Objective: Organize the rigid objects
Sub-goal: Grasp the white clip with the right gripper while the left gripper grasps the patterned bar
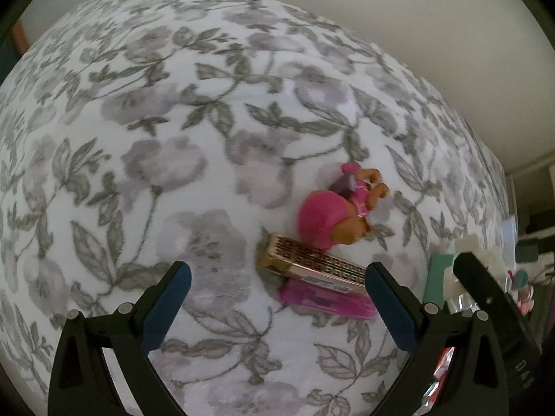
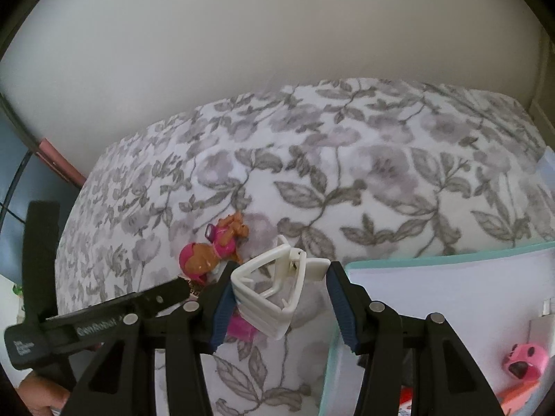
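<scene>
Right gripper [image 2: 279, 306]: jaws pinching a white hair claw clip [image 2: 274, 294], lifted clear of the floral bedspread [image 2: 381, 187]; teal-rimmed box [image 2: 433, 291] just right of its jaws. Left gripper [image 1: 277, 298]: jaws spread, nothing between; just ahead lie a purple lighter [image 1: 326, 300], a gold patterned case [image 1: 312, 260] and, beyond them, a pink toy figure [image 1: 343, 208].

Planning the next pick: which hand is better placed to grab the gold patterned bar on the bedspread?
Left, probably. Its tongs are open, empty and pointing at the gold bar; the right tongs already hold a white clip.
</scene>
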`<state>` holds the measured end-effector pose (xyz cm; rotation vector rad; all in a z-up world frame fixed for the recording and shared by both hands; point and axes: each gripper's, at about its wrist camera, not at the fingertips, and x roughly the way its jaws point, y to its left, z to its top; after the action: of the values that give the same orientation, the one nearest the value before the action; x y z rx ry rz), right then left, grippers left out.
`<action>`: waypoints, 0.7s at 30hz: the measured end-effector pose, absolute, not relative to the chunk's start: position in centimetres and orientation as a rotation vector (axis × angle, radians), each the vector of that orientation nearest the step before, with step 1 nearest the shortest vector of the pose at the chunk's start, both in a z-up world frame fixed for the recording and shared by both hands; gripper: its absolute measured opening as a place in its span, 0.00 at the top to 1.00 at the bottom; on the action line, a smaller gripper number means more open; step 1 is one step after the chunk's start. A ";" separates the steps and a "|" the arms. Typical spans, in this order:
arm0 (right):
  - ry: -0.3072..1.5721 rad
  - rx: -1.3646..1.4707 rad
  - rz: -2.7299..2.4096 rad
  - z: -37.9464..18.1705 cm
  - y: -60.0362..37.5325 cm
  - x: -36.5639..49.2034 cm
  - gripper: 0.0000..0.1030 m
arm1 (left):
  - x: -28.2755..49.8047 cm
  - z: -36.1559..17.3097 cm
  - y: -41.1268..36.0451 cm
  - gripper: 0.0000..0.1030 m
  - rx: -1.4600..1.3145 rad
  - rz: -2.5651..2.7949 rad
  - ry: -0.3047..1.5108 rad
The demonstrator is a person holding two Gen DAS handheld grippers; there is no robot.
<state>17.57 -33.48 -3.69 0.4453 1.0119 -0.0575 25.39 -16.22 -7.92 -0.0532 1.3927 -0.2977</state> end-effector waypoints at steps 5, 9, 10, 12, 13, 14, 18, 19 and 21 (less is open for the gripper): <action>1.019 0.440 -0.075 -3.5 -34.2 17.3 0.48 | 25.0 -8.2 -18.2 0.03 0.029 -0.357 1.379; 1.031 0.454 -0.080 -3.8 -34.5 17.2 0.48 | 24.8 -8.9 -19.6 0.03 0.091 -0.376 1.369; 1.032 0.456 -0.081 -3.8 -34.6 17.2 0.48 | 24.7 -8.9 -19.7 0.03 0.095 -0.379 1.367; 1.033 0.458 -0.083 -3.9 -34.6 17.2 0.48 | 24.9 -9.2 -20.0 0.03 0.096 -0.383 1.368; 1.034 0.459 -0.085 -3.9 -34.7 17.2 0.48 | 24.9 -9.4 -20.1 0.03 0.099 -0.384 1.366; 1.034 0.460 -0.086 -3.9 -34.7 17.1 0.48 | 24.9 -9.5 -20.2 0.03 0.110 -0.383 1.365; 1.041 0.466 -0.086 -4.1 -34.8 17.1 0.48 | 24.7 -10.2 -20.7 0.03 0.160 -0.382 1.360; 1.042 0.466 -0.086 -4.1 -34.8 17.1 0.48 | 24.7 -10.4 -21.0 0.03 0.161 -0.381 1.359; 1.042 0.466 -0.086 -4.1 -34.8 17.2 0.48 | 24.6 -10.6 -20.9 0.03 0.169 -0.381 1.353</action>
<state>17.15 -34.75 -4.13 0.4661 1.0424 -0.0858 24.61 -20.90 -10.64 0.1688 1.3532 -0.3813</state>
